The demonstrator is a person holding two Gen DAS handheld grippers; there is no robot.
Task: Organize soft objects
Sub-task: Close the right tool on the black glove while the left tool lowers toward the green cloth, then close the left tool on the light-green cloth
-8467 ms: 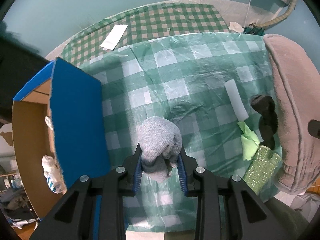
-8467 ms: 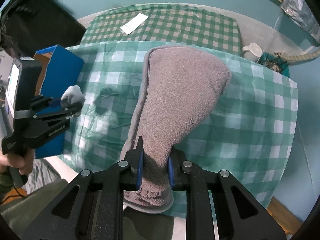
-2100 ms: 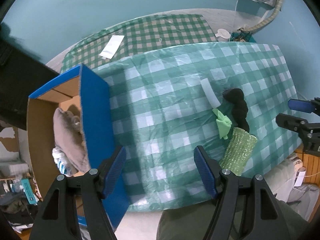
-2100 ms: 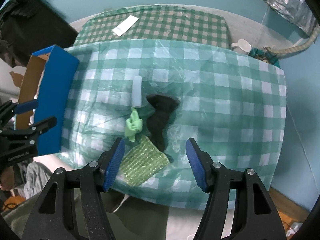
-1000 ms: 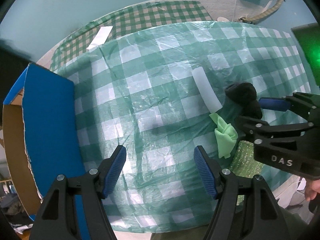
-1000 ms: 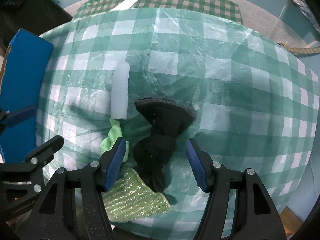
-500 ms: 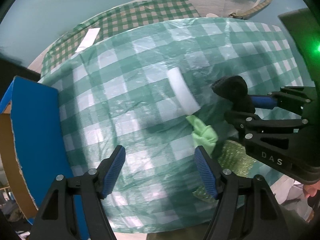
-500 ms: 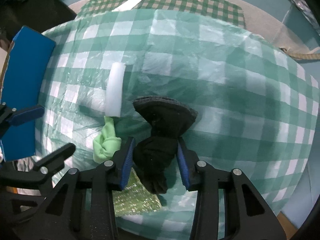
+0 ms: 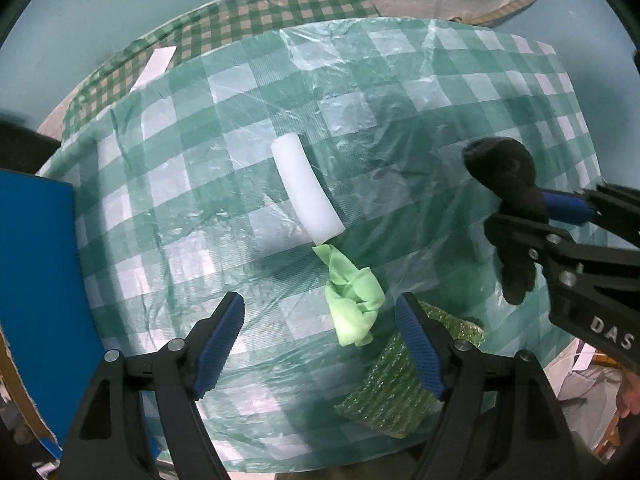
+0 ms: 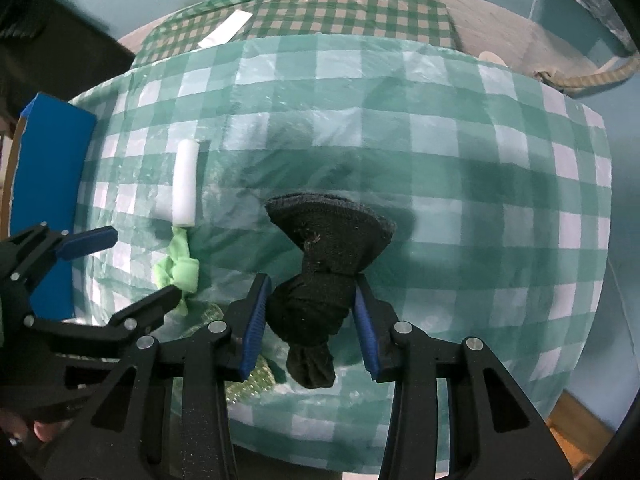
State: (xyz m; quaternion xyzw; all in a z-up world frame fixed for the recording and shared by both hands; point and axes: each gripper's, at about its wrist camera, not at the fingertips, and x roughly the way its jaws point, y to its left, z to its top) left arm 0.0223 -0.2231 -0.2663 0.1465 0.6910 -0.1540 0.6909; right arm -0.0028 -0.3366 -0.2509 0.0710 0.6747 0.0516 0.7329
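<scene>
We see the right gripper clamped on the black sock; only the left view shows the left gripper wide, with the green cloth at 12 o'clock.

open tongs above green cloth

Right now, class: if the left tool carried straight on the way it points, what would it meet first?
The left tool points down with its jaws open and empty. Between them lies the light green cloth, so it would probably meet that first; if it passed just beside it, the checked table cover.
</scene>
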